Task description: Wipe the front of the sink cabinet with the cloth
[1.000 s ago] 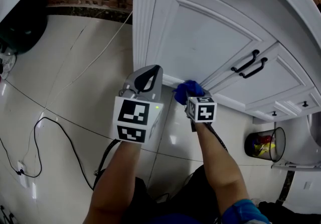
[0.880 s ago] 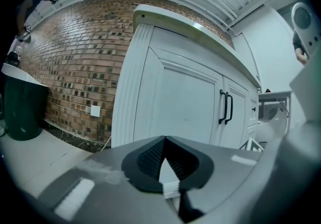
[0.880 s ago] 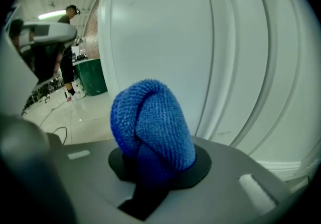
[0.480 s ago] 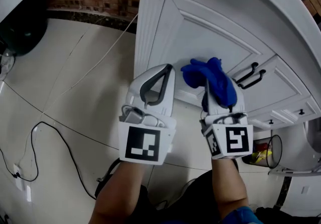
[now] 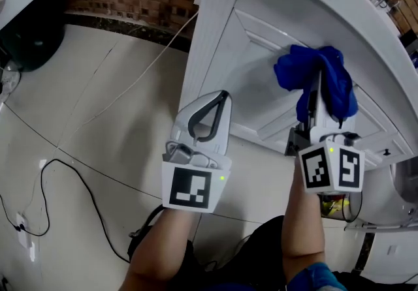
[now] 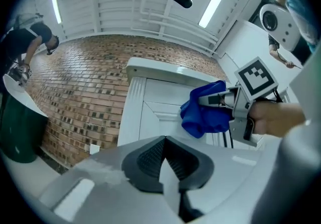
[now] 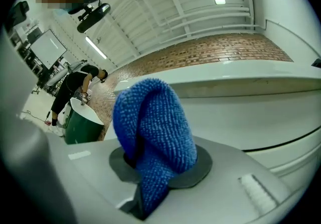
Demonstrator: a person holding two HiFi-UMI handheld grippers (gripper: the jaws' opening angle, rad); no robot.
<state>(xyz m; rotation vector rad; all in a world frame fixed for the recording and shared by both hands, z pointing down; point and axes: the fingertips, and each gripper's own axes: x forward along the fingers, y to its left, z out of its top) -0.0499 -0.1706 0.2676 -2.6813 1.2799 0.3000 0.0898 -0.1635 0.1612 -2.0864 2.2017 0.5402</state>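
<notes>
One cloth (image 5: 295,72) | clamped in right gripper (image 5: 318,97), 1 o'clock, at cabinet door (image 5: 255,48) | left gripper (image 5: 214,102) closed, empty | we should press flat, overlap strokes.

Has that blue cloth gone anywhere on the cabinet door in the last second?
Yes. The blue cloth, clamped in the right gripper, has climbed from the bottom edge of the cabinet door to its upper part.
</notes>
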